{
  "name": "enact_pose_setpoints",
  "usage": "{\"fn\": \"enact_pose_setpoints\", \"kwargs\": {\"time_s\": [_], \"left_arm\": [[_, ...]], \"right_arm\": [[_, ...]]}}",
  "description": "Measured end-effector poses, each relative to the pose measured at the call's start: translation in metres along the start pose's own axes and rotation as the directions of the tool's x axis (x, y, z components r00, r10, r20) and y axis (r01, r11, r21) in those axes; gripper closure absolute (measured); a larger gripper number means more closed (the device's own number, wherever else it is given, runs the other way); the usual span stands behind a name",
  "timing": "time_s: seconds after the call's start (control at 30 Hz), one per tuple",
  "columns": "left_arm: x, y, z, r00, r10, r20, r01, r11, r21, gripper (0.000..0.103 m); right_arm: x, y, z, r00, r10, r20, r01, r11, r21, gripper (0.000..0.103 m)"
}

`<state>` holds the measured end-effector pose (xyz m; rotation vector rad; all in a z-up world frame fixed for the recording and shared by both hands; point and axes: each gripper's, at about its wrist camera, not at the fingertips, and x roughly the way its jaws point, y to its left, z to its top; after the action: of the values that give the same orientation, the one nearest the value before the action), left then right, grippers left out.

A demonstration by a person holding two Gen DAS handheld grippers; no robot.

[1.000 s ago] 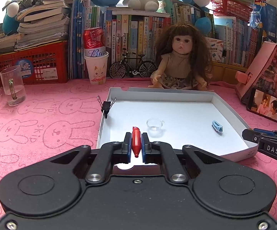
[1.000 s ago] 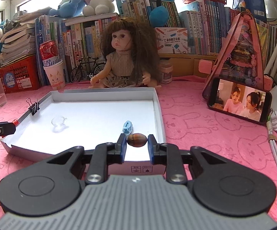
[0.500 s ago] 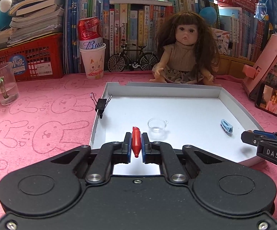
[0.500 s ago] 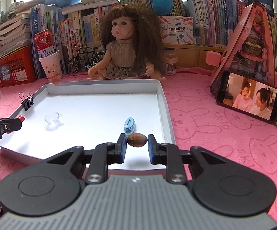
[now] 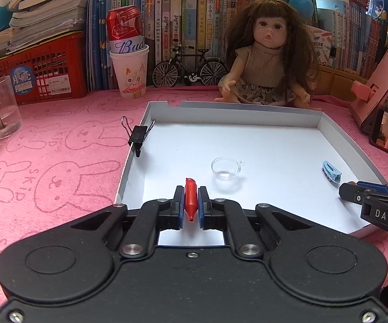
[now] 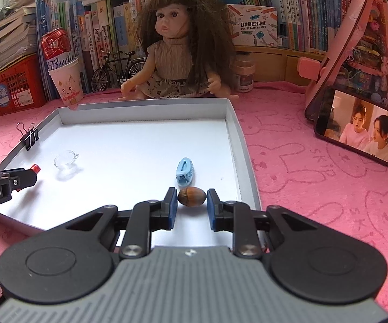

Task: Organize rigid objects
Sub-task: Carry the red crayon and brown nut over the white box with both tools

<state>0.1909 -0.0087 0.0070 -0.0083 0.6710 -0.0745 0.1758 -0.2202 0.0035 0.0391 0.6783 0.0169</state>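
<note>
Acorn [image 6: 191,196] pinched between right gripper [image 6: 191,206] fingers, low over white tray [image 6: 237,134] near its right wall, just before blue hair clip [image 6: 185,171]. Red crayon-like piece [image 5: 190,199] clamped in left gripper [image 5: 190,206] fingers over tray's near-left part, beside small clear cup [image 5: 225,168].

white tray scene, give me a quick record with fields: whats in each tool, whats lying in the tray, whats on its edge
left tool: shut on a red crayon, over the near left part of the tray
right tool: shut on a brown acorn, over the near right part of the tray
tray: white, shallow, on a pink cloth
lying in tray: small clear cup; blue hair clip
on tray edge: black binder clip, left wall
behind tray: doll
</note>
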Motion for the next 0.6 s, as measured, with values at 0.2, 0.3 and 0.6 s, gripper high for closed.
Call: {"fn": "enact_pose_setpoints", "kwargs": {"time_s": [0.2, 0.3, 0.6], "left_arm": [[0.0081, 0.0007, -0.0001, 1.0, 0.005, -0.014, -0.005, 1.0, -0.004, 0.094], [0.0094, 0.0, 0.0004, 1.0, 0.004, -0.013, -0.004, 1.0, -0.001, 0.094], [0.011, -0.0004, 0.0014, 1.0, 0.003, -0.013, -0.003, 1.0, -0.003, 0.094]], "right_arm": [[0.0041, 0.0006, 0.0016, 1.0, -0.009, -0.008, 0.009, 1.0, -0.015, 0.075], [0.0054, 0.0015, 0.002, 1.0, -0.014, -0.009, 0.014, 1.0, -0.023, 0.075], [0.007, 0.0029, 0.0024, 1.0, -0.019, -0.009, 0.018, 0.999, -0.037, 0.075]]}}
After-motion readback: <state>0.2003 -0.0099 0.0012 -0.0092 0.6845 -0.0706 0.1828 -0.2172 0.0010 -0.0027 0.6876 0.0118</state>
